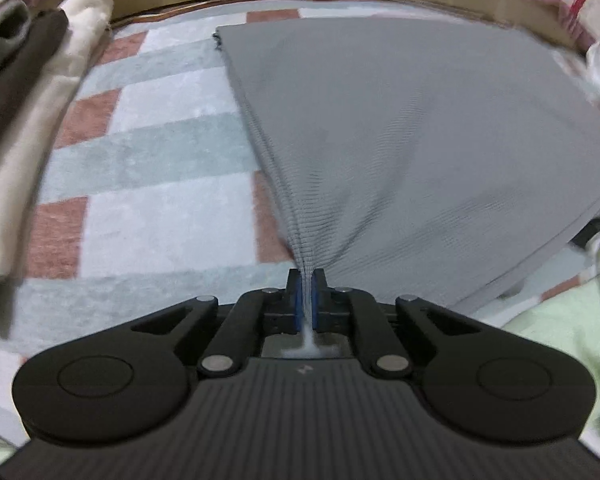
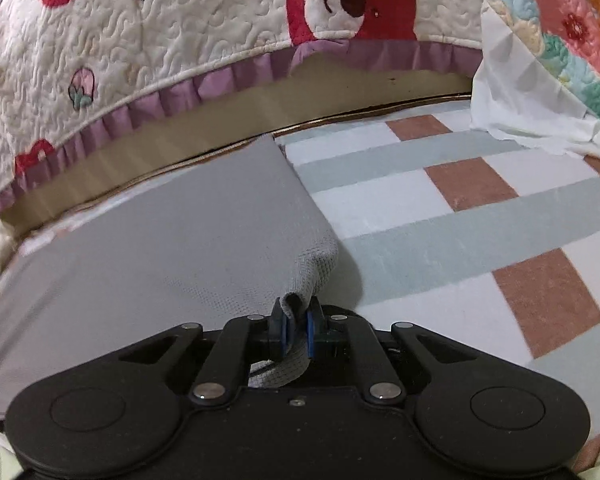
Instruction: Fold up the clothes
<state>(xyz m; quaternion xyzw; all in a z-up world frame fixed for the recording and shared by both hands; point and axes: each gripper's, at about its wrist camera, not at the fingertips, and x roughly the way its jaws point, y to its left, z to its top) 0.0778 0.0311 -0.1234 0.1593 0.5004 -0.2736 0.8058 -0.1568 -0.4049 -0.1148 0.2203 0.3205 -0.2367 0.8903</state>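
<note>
Checked in pale blue, white and brick red, the blanket [image 1: 152, 168] underfoot carries the grey cloth [image 1: 400, 128], which lies spread against the base of a bed draped in a quilt [image 2: 140, 40] with red bears. Other clothes [image 1: 32, 92] are heaped off to the left. The grey cloth looks like a thin, ribbed knit — light, limp and stretchy, so it should sag and pucker wherever it is lifted, and is best taken at corners or along an edge rather than mid-panel. That is how it is held: the left gripper [image 1: 307, 296] has its fingers pressed together on a near corner, the fabric fanning out taut from the pinch, and the right gripper [image 2: 296, 322] pinches the opposite near corner — a thicker, rolled bit of hem bunched between its blue pads [image 2: 310, 336].
</note>
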